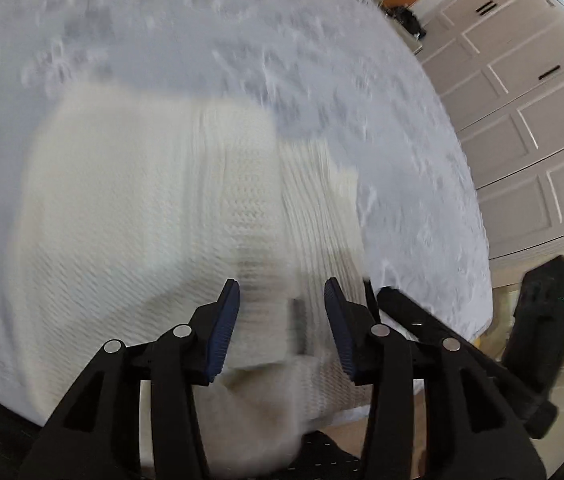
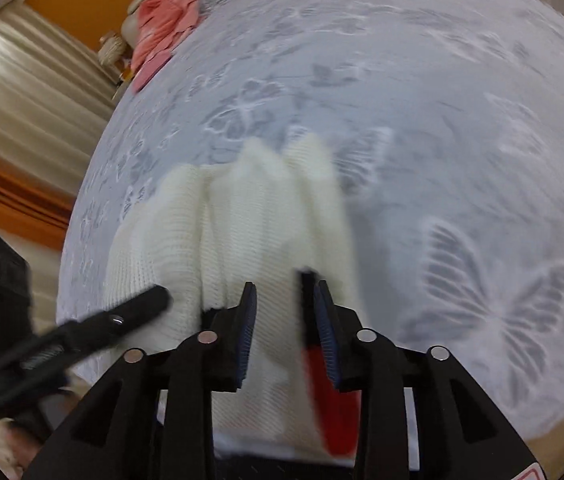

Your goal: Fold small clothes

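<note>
A white knitted garment [image 1: 142, 200] lies bunched on the pale floral bedspread [image 1: 202, 40], blurred by motion. My left gripper [image 1: 282, 292] hovers over its near edge, jaws apart, with the knit showing in the gap but not pinched. In the right wrist view the same garment [image 2: 242, 208] stands in loose folds on the bedspread [image 2: 441, 120]. My right gripper [image 2: 282, 284] is open above it, with knit between the fingers. A red patch [image 2: 333, 400] shows beside its right finger. Each gripper appears in the other's view: the right gripper [image 1: 401, 308] at the right, the left gripper [image 2: 150, 300] at the left.
A pink cloth [image 2: 166, 20] lies at the bed's far left corner. White wardrobe doors [image 1: 521, 100] stand past the bed's right side. A beige curtain [image 2: 22, 100] and an orange wall are at the left. The bed's near edge runs just under both grippers.
</note>
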